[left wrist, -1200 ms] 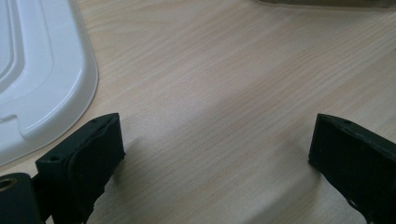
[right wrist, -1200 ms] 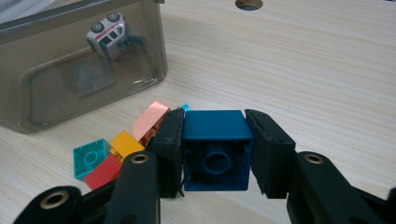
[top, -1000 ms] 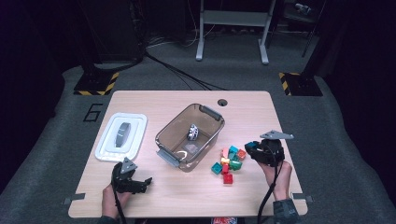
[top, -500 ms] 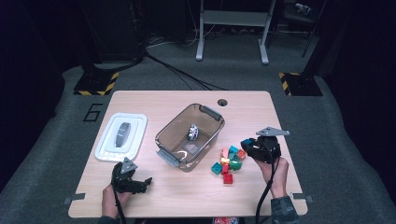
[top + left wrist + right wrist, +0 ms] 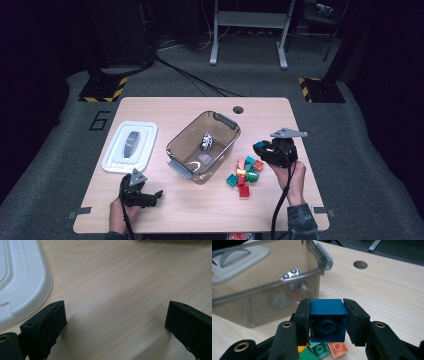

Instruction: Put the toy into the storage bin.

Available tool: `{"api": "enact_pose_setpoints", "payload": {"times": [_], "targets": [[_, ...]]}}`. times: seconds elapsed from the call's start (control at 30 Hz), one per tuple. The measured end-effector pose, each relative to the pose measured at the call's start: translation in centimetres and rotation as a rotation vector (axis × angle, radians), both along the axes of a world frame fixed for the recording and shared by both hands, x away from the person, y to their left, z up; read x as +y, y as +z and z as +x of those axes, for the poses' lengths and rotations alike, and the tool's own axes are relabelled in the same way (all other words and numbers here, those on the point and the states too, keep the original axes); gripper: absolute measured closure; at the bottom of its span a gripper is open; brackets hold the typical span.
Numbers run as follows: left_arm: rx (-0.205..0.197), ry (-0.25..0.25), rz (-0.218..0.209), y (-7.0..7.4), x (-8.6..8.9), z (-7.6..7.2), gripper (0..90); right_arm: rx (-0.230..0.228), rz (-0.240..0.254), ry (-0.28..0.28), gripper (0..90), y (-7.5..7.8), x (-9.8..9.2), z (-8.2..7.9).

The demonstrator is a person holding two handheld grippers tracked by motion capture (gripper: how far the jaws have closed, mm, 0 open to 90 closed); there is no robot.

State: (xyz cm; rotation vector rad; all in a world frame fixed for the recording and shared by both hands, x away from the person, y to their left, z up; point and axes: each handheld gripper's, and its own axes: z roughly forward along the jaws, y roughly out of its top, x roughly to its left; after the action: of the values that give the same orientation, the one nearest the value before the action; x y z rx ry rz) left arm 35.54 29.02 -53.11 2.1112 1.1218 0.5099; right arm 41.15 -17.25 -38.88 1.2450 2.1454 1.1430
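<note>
1. My left gripper (image 5: 150,196): rests low on the table (image 5: 210,215) near its front edge, jaws spread wide with bare wood between them. The left gripper view adds what the high view flattens: the raised rounded rim of the white lid (image 5: 22,287) just beside one jaw.

2. Clear bin (image 5: 202,145): mid-table, lid off, a small toy car (image 5: 206,142) inside. Through its wall the right gripper view shows the car lying on its side, wheels outward (image 5: 290,273).

3. Loose bricks (image 5: 244,172): small coloured heap between the bin and my right hand, touching one another.

4. Blue brick (image 5: 327,320): clamped in my right gripper (image 5: 264,150), raised above the heap, near the bin's right wall. I judge it light, rigid hollow plastic with smooth sides, liable to slip or twist if pinched at a corner; flat opposite faces are the place to hold it, and the pads sit so. The right gripper view shows its open underside with the round tube; in the high view it is only a dark blue speck at the jaws.
</note>
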Motion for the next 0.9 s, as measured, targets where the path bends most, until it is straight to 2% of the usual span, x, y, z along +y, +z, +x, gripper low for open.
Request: {"api": "enact_pose_setpoints", "payload": {"times": [0.1,0.13,0.27,0.53,0.83,0.9], "targets": [[0.004,0.0,-0.005,0.0,0.0,0.0,3.4,-0.011,-0.001,0.006,58.8,0.8,0.4,0.3],[0.009,0.007,-0.018,0.0,-0.1,0.0,3.4,-0.012,-0.002,0.012,58.8,1.1,0.5,0.4],[0.001,0.003,-0.005,0.0,0.0,0.0,3.4,-0.026,-0.006,0.023,58.8,2.1,1.1,0.9],[0.003,0.005,-0.008,0.0,-0.1,0.0,3.4,-0.041,-0.008,0.067,58.9,3.6,2.8,2.7],[0.01,0.008,-0.018,0.0,-0.1,-0.1,3.4,-0.029,-0.013,0.121,58.8,3.9,5.1,4.9],[0.003,0.001,-0.003,0.0,0.0,0.0,3.4,-0.021,-0.022,0.128,58.8,3.8,5.5,5.4]]}}
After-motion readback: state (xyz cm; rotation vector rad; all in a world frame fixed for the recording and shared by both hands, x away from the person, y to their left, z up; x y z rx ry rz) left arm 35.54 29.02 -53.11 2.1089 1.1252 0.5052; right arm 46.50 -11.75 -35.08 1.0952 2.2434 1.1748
